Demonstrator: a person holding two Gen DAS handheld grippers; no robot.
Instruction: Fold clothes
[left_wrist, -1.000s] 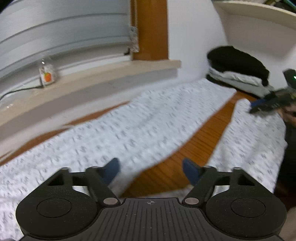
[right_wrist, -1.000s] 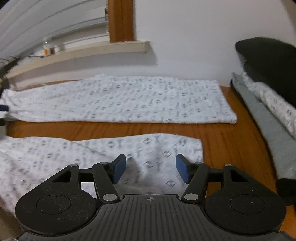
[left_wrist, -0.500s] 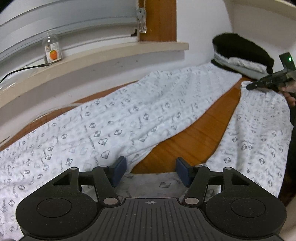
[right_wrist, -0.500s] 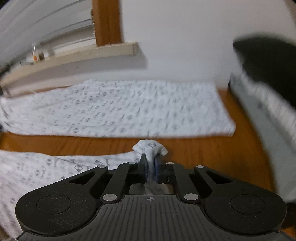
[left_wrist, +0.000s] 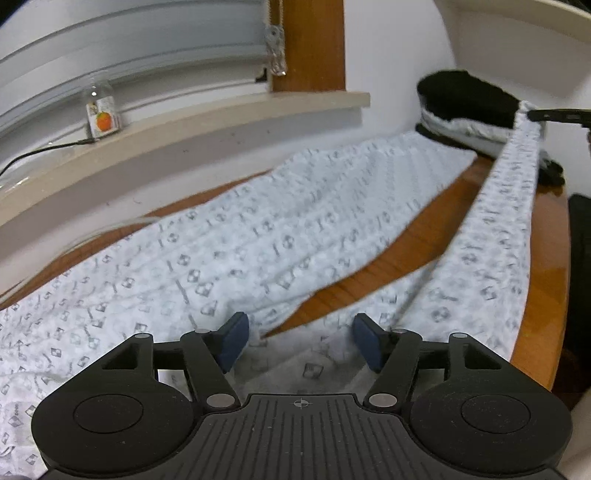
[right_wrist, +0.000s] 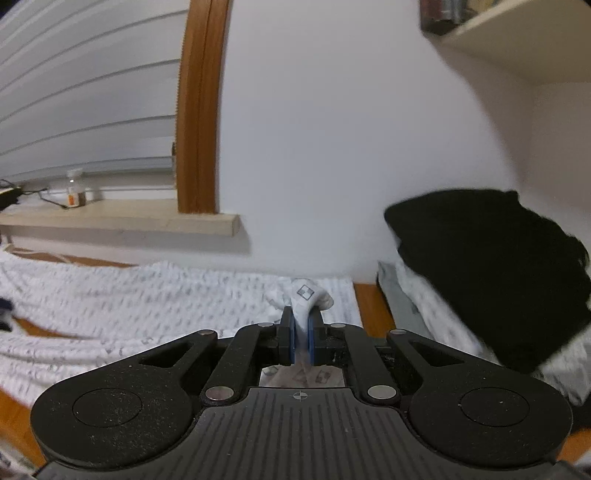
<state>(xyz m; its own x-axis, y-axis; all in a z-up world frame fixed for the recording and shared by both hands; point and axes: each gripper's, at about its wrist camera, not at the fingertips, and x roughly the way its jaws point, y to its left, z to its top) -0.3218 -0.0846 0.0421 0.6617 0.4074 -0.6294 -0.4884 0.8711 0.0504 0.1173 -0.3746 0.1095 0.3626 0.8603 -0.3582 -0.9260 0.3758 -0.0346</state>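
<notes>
White patterned trousers (left_wrist: 295, 236) lie spread on the wooden table (left_wrist: 417, 236), one leg flat along the wall. My right gripper (right_wrist: 302, 332) is shut on the hem of the other leg (right_wrist: 306, 295) and holds it raised; in the left wrist view that leg (left_wrist: 506, 206) stretches up to the right gripper (left_wrist: 532, 115). My left gripper (left_wrist: 301, 341) is open, low over the crotch of the trousers, with cloth between its blue pads (left_wrist: 232, 341).
A stack of folded clothes with a black garment on top (right_wrist: 487, 266) sits at the right against the wall. A window sill (left_wrist: 184, 125) with a small bottle (left_wrist: 101, 116) and a cable runs behind. The table's edge (left_wrist: 546, 295) is at right.
My right gripper closed on the near leg's hem and lifted it up off the table. My left gripper moved down toward the crotch of the trousers and stayed open.
</notes>
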